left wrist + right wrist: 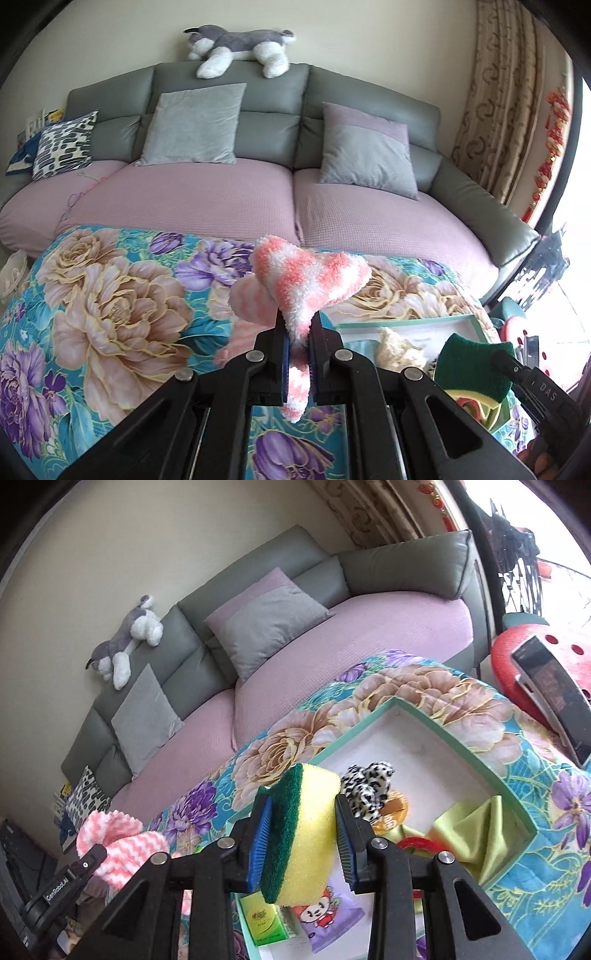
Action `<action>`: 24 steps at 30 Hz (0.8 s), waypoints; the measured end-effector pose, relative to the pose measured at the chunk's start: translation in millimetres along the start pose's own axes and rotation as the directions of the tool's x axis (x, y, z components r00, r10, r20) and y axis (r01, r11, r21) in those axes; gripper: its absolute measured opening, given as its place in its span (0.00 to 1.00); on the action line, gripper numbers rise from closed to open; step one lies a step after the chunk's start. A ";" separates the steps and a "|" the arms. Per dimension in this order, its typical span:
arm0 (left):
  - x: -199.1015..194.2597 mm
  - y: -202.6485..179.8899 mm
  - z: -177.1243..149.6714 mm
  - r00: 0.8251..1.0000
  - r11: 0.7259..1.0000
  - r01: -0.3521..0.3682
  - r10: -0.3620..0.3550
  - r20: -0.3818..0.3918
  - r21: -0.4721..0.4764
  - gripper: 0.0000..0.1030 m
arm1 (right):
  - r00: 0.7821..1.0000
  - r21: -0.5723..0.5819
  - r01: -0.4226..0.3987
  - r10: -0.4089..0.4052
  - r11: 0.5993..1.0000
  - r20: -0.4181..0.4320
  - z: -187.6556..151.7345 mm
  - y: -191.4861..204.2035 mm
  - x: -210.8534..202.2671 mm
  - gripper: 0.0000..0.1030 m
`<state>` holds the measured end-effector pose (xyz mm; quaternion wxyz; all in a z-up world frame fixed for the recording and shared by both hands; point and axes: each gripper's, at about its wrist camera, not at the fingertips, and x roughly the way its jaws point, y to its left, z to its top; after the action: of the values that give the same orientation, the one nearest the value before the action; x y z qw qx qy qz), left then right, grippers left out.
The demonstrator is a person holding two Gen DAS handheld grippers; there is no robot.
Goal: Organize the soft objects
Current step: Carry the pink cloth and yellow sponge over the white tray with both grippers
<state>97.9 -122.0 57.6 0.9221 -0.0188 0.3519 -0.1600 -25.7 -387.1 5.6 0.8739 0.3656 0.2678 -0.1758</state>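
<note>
The left gripper (298, 356) was clenched on a fluffy pink-and-white cloth (303, 280), whose bulk puffed out above the fingertips while a thin tail hung down between the jaws. It hung over a flowered cloth (110, 314) that covered the table in front of a grey sofa (280, 122) with a pink seat cover.

The right gripper (303, 840) grasped a yellow sponge with a green scrubbing side (306, 830), the blue pads pressing on both of its faces. The sponge was held above the near edge of a shallow box with a mint-green rim (458, 734), which sat toward the right side of the table. Inside the box lay a black-and-white spotted cloth (365, 790), a folded yellow-green cloth (469, 834) against its right wall, and some printed packets (325, 923) near the front.

A grey-and-white plush dog (240, 48) lay along the top of the sofa back, above two grey cushions (192, 125).
</note>
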 end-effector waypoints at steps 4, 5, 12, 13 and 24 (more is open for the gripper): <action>-5.4 -27.1 -1.0 0.997 0.996 0.075 -0.077 0.029 0.049 0.08 | 0.997 0.054 0.059 -0.061 0.997 0.044 7.7 -23.7 -9.7 0.34; -7.3 -34.6 -1.5 0.995 0.994 0.087 -0.089 0.040 0.069 0.08 | 0.996 0.066 0.070 -0.074 0.995 0.054 9.4 -28.4 -11.7 0.34; -5.1 -75.6 -4.4 0.978 0.969 0.190 -0.202 0.061 0.161 0.08 | 0.976 0.118 0.163 -0.178 0.979 0.128 18.6 -50.4 -27.1 0.34; -3.0 -80.5 -5.0 0.975 0.965 0.198 -0.211 0.062 0.172 0.08 | 0.972 0.118 0.176 -0.191 0.977 0.137 19.6 -51.3 -28.1 0.34; 28.8 -119.2 -23.4 0.960 0.931 0.271 -0.281 0.005 0.243 0.08 | 0.957 0.131 0.221 -0.241 0.966 0.160 23.3 -64.4 -14.0 0.35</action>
<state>69.2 -242.0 39.1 0.8928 0.0403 0.3052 -0.3289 -61.3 -445.8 -7.4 0.8457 0.3632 0.2207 -0.3228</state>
